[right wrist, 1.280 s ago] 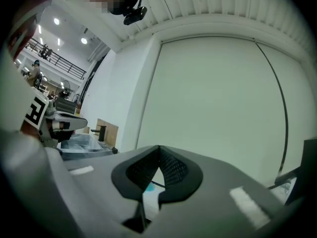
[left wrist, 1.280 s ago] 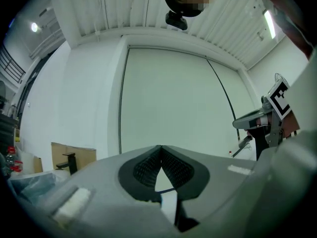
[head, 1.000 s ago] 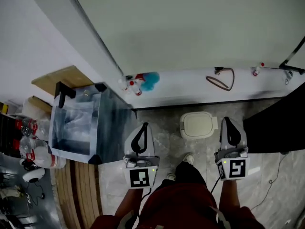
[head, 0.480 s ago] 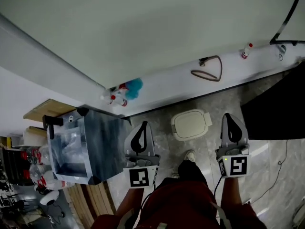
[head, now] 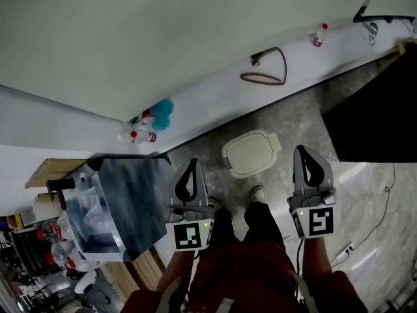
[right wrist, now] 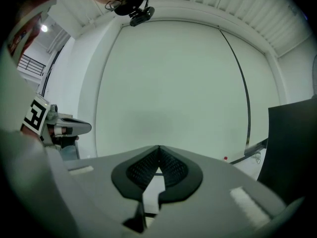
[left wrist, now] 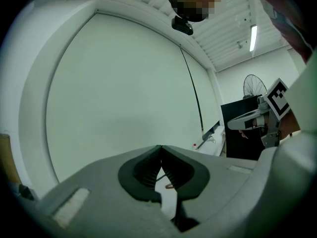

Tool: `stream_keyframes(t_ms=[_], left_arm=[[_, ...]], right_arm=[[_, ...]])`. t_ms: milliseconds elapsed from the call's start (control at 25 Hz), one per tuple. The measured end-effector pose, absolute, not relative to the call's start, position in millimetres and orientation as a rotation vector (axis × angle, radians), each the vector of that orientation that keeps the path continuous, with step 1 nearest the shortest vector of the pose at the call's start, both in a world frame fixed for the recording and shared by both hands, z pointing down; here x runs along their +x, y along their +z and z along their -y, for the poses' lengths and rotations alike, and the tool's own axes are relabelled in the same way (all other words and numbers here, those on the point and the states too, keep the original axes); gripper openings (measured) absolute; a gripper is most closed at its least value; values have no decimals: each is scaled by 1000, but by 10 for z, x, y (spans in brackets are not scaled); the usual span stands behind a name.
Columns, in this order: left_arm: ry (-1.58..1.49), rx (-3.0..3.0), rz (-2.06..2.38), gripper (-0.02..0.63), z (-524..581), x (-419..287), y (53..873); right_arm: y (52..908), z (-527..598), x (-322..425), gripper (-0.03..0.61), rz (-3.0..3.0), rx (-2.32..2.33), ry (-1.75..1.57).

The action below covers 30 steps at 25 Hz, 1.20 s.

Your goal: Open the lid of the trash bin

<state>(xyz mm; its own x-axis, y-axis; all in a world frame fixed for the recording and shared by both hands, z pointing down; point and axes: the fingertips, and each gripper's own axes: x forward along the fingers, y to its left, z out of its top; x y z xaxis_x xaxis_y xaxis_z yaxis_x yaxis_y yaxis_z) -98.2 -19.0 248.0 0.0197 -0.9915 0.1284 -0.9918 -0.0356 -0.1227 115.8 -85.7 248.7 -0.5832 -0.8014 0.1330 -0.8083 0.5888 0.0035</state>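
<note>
The trash bin [head: 251, 153] is small and cream-white, with its lid down, and stands on the grey floor by the white ledge in the head view. My left gripper [head: 192, 163] is held shut and empty to the bin's lower left, short of it. My right gripper [head: 303, 151] is shut and empty just right of the bin. Both are above the floor and clear of the lid. In the left gripper view the left gripper [left wrist: 160, 148] points at a pale wall, and the bin is not visible. The right gripper view shows the right gripper [right wrist: 159, 148] closed tip to tip.
A large grey open-topped container [head: 120, 204] stands at the left. On the ledge [head: 215, 100] lie spray bottles with a blue duster [head: 148, 120], a brown loop of cable [head: 264, 67] and a small bottle [head: 319, 34]. A black panel [head: 371, 116] is at the right. My shoe [head: 258, 193] is below the bin.
The head view has swung round, so the bin and ledge now sit further left and tilted. Both grippers keep the same shut pose in front of me.
</note>
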Motion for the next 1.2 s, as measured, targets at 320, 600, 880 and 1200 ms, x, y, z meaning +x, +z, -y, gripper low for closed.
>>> stream_keyframes(t_ms=[320, 600, 880, 1200], left_arm=[[330, 2337, 1944, 3, 203, -1040, 3298], [461, 2408, 1722, 3, 89, -1136, 4176], [507, 2393, 1598, 3, 8, -1197, 5080], [567, 2322, 1471, 3, -186, -1126, 6328]], right_arm=[[3175, 594, 975, 0, 2535, 1424, 154], [4027, 305, 699, 0, 2391, 1455, 300], [4724, 65, 404, 0, 2324, 1409, 405], [5677, -234, 307, 0, 2270, 1318, 440]])
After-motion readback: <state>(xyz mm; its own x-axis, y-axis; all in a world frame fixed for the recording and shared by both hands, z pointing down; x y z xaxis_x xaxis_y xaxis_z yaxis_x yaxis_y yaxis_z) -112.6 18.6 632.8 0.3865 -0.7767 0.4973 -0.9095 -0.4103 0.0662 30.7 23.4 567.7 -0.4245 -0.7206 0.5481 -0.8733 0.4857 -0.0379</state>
